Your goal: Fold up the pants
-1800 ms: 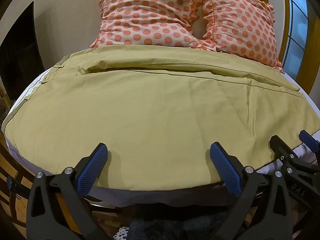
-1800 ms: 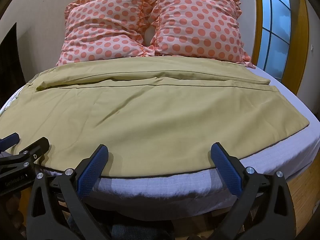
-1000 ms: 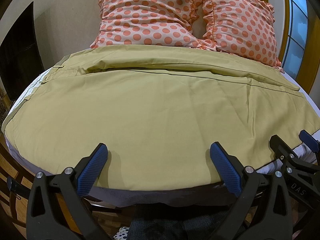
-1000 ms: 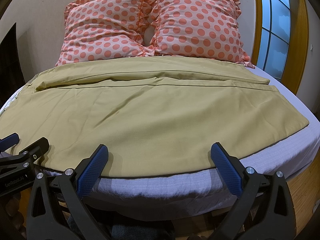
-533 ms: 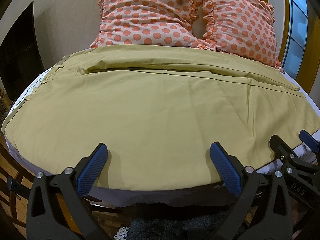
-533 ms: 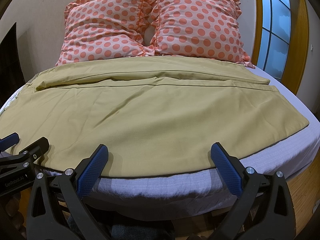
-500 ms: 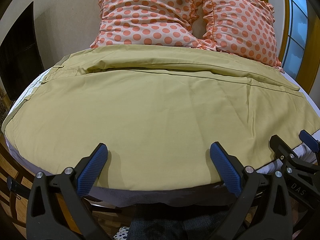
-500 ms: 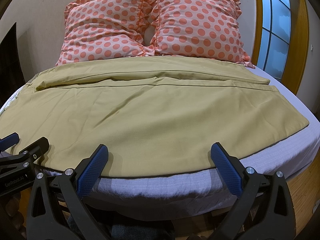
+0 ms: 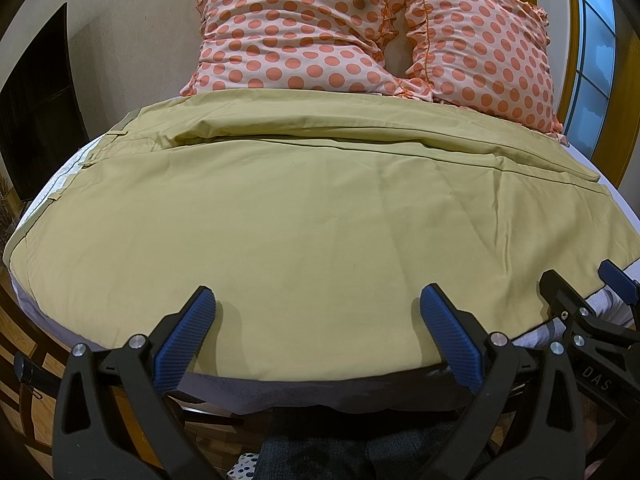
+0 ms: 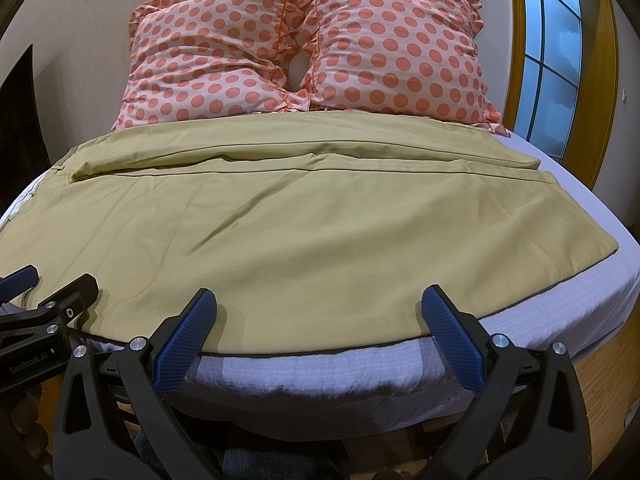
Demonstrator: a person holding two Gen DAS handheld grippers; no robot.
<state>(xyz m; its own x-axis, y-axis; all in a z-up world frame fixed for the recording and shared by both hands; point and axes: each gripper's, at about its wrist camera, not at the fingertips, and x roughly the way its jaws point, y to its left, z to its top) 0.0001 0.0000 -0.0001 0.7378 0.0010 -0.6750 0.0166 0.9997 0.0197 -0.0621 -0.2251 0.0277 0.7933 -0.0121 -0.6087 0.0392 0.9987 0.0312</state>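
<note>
Wide khaki pants (image 9: 304, 216) lie flat across the bed, waistband at the left and leg hems at the right; they also show in the right wrist view (image 10: 280, 220). The far leg lies partly folded along the back. My left gripper (image 9: 316, 312) is open and empty, hovering over the near edge of the pants at the left half. My right gripper (image 10: 318, 312) is open and empty over the near edge further right. Each gripper shows at the edge of the other's view.
Two pink pillows with orange dots (image 10: 304, 48) lean against the wall at the head of the bed. The grey mattress cover (image 10: 580, 296) shows at the near and right edges. A window (image 10: 552, 52) is at the right, a dark panel (image 9: 36, 112) at the left.
</note>
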